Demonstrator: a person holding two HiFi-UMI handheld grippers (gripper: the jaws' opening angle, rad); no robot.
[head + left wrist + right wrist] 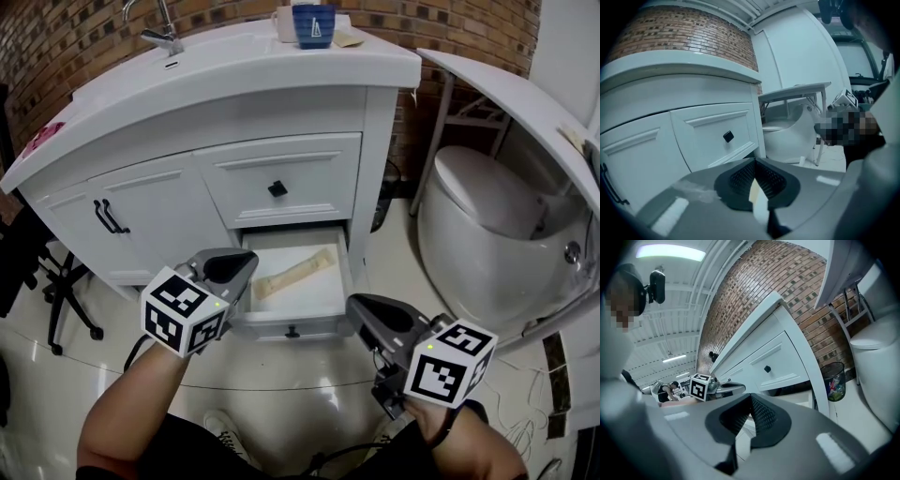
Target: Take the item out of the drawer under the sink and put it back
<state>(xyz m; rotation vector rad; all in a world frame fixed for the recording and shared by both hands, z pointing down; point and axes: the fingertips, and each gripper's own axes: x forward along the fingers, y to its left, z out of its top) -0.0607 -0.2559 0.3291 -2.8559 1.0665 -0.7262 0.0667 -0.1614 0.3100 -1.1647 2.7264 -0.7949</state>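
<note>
With both pairs of jaws clenched empty, our left gripper overhangs the open drawer's left edge, our right gripper sits just beside its right front corner, and the beige packet lies inside.

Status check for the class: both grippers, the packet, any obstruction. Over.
Left hand-held gripper shut, empty, at the open drawer's left edge. Right hand-held gripper shut, empty, right of it. Packet flat in drawer, untouched. Nothing blocking.
</note>
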